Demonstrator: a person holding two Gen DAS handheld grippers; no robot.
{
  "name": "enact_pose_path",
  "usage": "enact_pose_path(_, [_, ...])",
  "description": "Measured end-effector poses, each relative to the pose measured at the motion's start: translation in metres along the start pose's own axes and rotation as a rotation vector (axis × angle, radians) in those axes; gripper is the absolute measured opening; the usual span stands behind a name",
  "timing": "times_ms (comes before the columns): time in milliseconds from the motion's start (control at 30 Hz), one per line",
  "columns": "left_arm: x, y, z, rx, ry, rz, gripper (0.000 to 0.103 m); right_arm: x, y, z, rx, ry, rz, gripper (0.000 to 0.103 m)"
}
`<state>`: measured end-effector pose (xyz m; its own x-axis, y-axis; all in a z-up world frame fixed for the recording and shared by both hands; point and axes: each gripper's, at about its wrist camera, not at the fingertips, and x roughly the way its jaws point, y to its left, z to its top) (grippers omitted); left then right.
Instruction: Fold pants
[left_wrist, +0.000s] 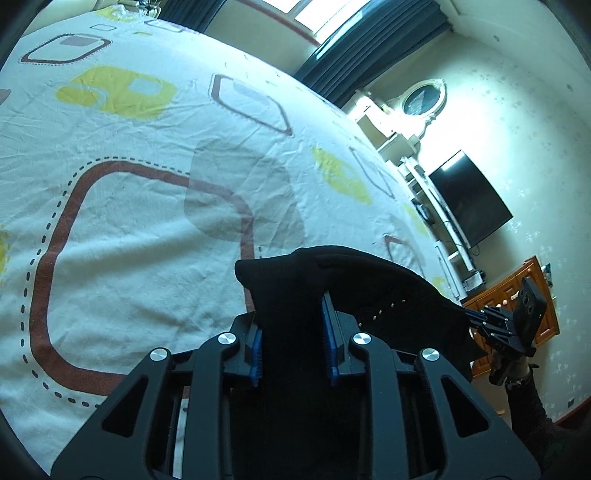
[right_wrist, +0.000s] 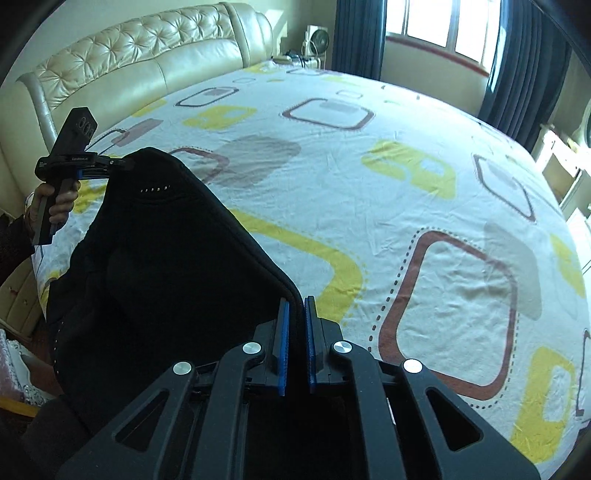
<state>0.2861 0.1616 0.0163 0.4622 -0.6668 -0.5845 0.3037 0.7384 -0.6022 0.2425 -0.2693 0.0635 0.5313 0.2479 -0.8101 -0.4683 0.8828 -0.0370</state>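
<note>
Black pants (left_wrist: 369, 295) hang stretched between my two grippers above the bed. My left gripper (left_wrist: 293, 314) is shut on a thick bunch of the waistband. In the left wrist view the right gripper (left_wrist: 476, 317) shows at the far right, clamped on the other end of the fabric. In the right wrist view my right gripper (right_wrist: 294, 306) is shut on the corner of the pants (right_wrist: 166, 258). The left gripper (right_wrist: 114, 164) shows at upper left there, holding the other corner. The rest of the pants drops out of sight below.
A patterned bedsheet (right_wrist: 388, 203) covers the wide bed under the pants. A cream tufted headboard (right_wrist: 129, 74) stands at the far side. Dark curtains (right_wrist: 358, 37) and a window are behind. A television (left_wrist: 465, 199), white shelves and a wooden cabinet (left_wrist: 517, 295) line the wall.
</note>
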Motion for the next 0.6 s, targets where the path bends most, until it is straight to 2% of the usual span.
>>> enact_pose_path(100, [-0.025, -0.008, -0.011, 0.015, -0.043, -0.021, 0.024, -0.033, 0.036, -0.018, -0.068, -0.059, -0.02, 0.008])
enact_pose_path(267, [-0.081, 0.002, -0.047, -0.067, -0.142, -0.087, 0.024, -0.059, 0.095, -0.068, -0.122, -0.075, 0.024, 0.008])
enact_pose_path(333, [-0.089, 0.007, -0.066, -0.087, -0.117, -0.06, 0.024, -0.058, 0.113, -0.09, -0.142, -0.05, 0.031, 0.008])
enact_pose_path(433, [-0.076, 0.007, -0.091, -0.083, -0.024, 0.017, 0.024, -0.05, 0.131, -0.111, -0.155, -0.007, 0.045, 0.008])
enact_pose_path(500, [-0.065, 0.002, -0.099, -0.078, 0.022, 0.02, 0.024, -0.048, 0.139, -0.12, -0.17, 0.002, 0.034, 0.008])
enact_pose_path(600, [-0.062, -0.005, -0.096, -0.062, 0.022, 0.012, 0.025, -0.044, 0.144, -0.132, -0.146, 0.022, 0.047, 0.008])
